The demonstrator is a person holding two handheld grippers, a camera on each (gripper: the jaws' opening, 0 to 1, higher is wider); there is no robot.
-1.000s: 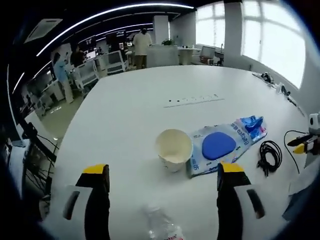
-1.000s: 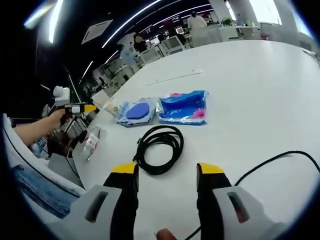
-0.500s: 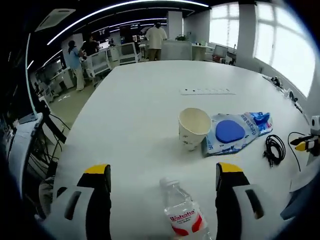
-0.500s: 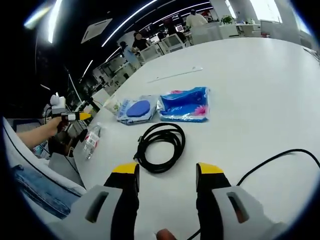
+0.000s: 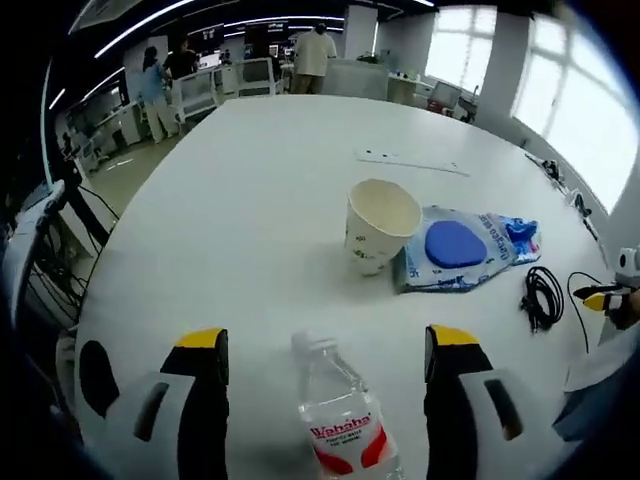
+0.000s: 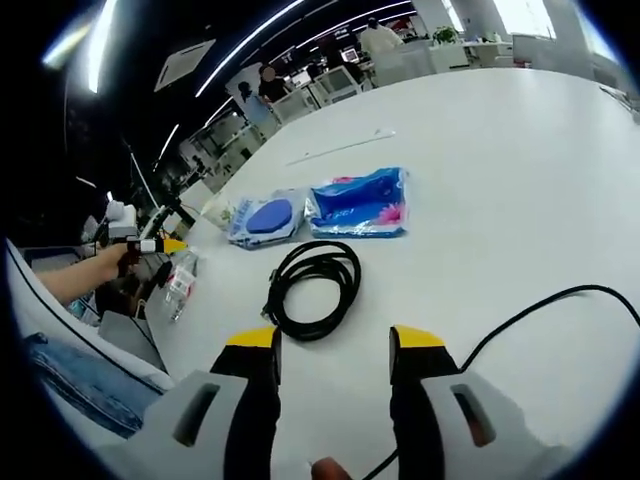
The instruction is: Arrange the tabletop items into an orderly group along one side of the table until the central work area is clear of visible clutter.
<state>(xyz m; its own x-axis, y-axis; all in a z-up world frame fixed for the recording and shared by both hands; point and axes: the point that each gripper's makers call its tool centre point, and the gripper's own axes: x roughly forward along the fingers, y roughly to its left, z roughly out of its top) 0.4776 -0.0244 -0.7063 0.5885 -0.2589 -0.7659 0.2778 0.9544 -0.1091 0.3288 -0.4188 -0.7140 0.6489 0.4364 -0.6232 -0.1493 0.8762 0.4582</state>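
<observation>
Room: a large office with ceiling light strips, bright windows, desks and several people standing far behind.
Surface: a wide white surface (image 5: 250, 200) carries all the things.
Left tongs: the left tongs (image 5: 325, 350) are open, with nothing between the two yellow-tipped jaws; they hover above the near edge of the surface.
Bottle: a clear plastic bottle (image 5: 338, 425) with a red and white label lies on its side between the jaws of the left tongs, cap pointing away.
Cup: a paper cup (image 5: 380, 222) stands upright beyond the bottle, just beside the wipes.
Wipes: a flat pack of wipes (image 5: 455, 250) with a blue oval lid lies near the cup; in the right gripper view a blue packet (image 6: 358, 205) lies touching it.
Cable: a coiled black cable (image 6: 312, 290) lies in front of the right tongs.
Right tongs: the right tongs (image 6: 333, 345) are open and empty, just before the coil.
</observation>
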